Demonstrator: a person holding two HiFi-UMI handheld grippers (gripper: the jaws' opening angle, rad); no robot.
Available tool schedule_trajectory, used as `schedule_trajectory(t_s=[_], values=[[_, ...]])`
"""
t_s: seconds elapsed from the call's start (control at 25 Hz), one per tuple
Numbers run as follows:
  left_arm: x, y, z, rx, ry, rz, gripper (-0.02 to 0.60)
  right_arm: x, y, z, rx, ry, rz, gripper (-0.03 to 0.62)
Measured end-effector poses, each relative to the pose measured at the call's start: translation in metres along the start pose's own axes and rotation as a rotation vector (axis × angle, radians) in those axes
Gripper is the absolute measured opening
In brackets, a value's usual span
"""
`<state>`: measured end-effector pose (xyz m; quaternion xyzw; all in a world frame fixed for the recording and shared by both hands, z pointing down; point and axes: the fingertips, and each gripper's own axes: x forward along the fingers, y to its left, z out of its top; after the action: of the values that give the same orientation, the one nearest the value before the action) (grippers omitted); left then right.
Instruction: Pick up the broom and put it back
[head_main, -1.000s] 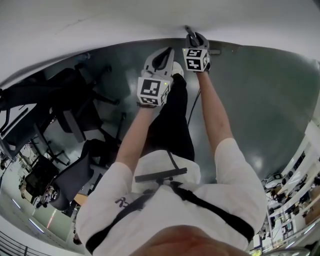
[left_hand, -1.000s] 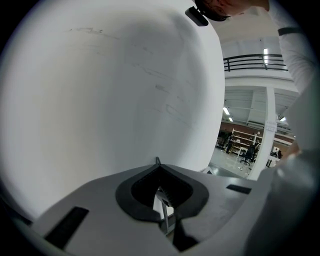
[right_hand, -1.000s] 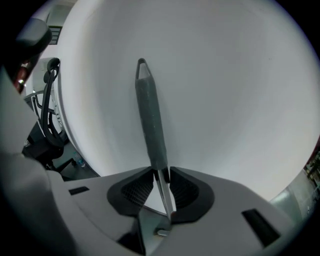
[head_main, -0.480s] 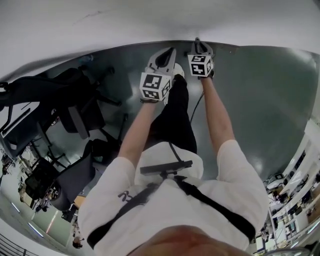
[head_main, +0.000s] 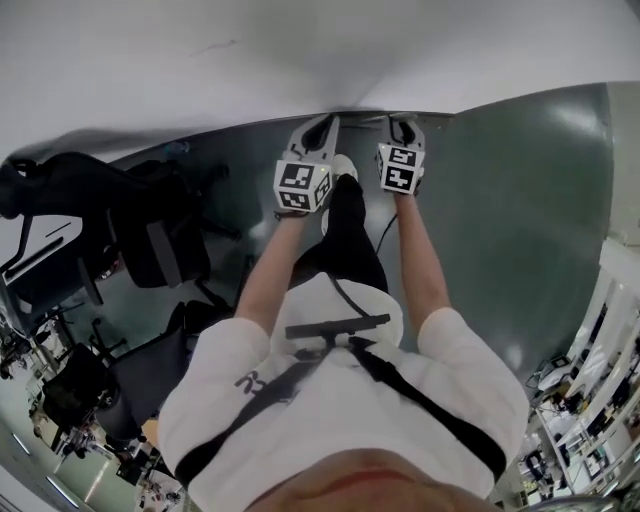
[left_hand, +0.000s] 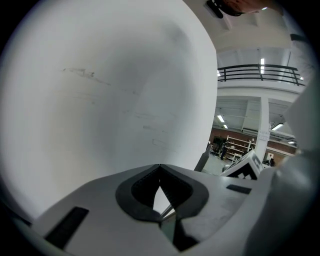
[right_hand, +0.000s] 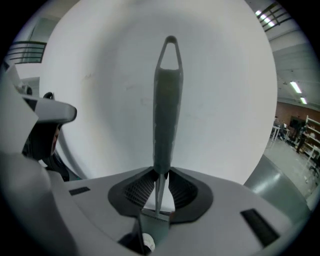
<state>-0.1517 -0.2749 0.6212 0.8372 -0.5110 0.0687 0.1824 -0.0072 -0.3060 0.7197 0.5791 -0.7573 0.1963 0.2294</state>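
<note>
The broom's grey handle (right_hand: 167, 105), with a hanging loop at its top, stands upright before the white wall in the right gripper view. My right gripper (right_hand: 161, 172) is shut on the handle just below its thick grip, with the thin shaft running down between the pads. In the head view the right gripper (head_main: 400, 122) and the left gripper (head_main: 322, 124) are held side by side close to the wall. The left gripper (left_hand: 160, 167) has its tips together with nothing between them. The broom's head is hidden.
The white wall (head_main: 200, 60) fills the space straight ahead and meets the grey floor (head_main: 520, 200). Black office chairs (head_main: 150, 240) stand to the left of the person's legs. Past the wall's right edge, the left gripper view shows a hall with shelves (left_hand: 245, 145).
Both grippers have risen along the wall, the right one more and with the broom handle in it. The head view has tilted up and shows more wall.
</note>
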Motion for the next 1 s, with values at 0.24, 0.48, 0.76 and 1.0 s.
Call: schedule_trajectory(t_s=[0.24, 0.48, 0.76, 1.0], values=[[-0.036, -0.015, 0.051, 0.02, -0.088, 0.01, 0.011, -0.078, 0.013, 0.077, 0.026, -0.181, -0.021, 0.095], [-0.068, -0.018, 0.097, 0.042, -0.19, 0.005, 0.011, -0.137, 0.024, 0.145, 0.017, -0.366, -0.026, 0.095], [-0.108, -0.047, 0.15, 0.076, -0.269, 0.0, 0.011, -0.219, 0.023, 0.191, -0.018, -0.526, -0.029, 0.095], [-0.138, -0.068, 0.186, 0.107, -0.317, -0.01, 0.011, -0.269, 0.03, 0.213, -0.03, -0.608, -0.004, 0.092]])
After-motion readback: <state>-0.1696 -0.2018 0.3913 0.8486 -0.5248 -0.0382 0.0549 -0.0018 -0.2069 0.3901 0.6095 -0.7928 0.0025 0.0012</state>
